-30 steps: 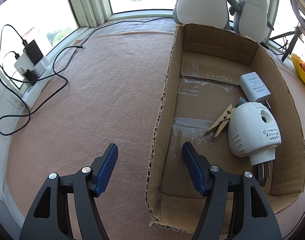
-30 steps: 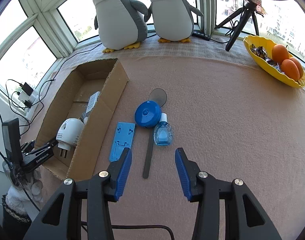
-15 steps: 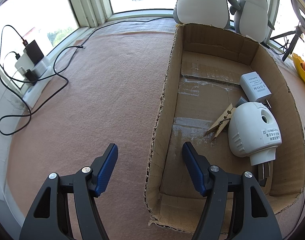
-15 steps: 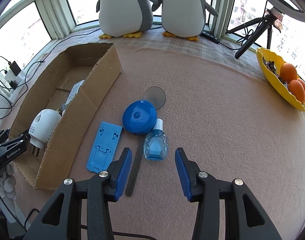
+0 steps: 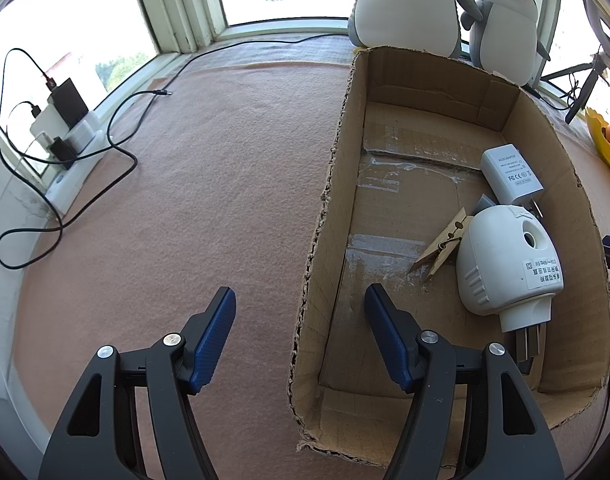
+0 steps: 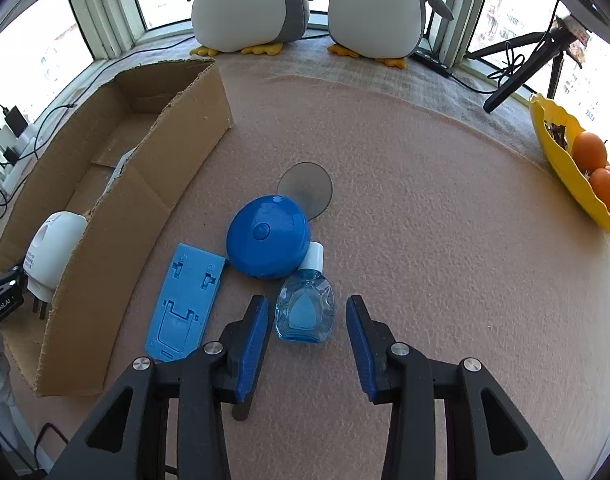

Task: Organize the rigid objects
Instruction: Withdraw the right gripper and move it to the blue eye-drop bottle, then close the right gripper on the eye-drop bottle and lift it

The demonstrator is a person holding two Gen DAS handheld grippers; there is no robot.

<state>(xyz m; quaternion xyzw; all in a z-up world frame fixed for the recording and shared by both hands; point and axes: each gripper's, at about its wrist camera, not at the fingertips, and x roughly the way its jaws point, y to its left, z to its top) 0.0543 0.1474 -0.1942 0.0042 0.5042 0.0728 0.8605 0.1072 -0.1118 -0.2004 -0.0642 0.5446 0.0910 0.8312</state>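
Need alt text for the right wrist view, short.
The right gripper jaws are closing around a small clear blue bottle lying on pink felt, not yet touching it. Beside it lie a blue round case, a blue flat stand and a cardboard box.

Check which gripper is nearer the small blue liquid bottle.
Right. The right gripper straddles the small blue liquid bottle on the felt, jaws closing, pads not touching. The left gripper straddles the cardboard box wall, away from it.
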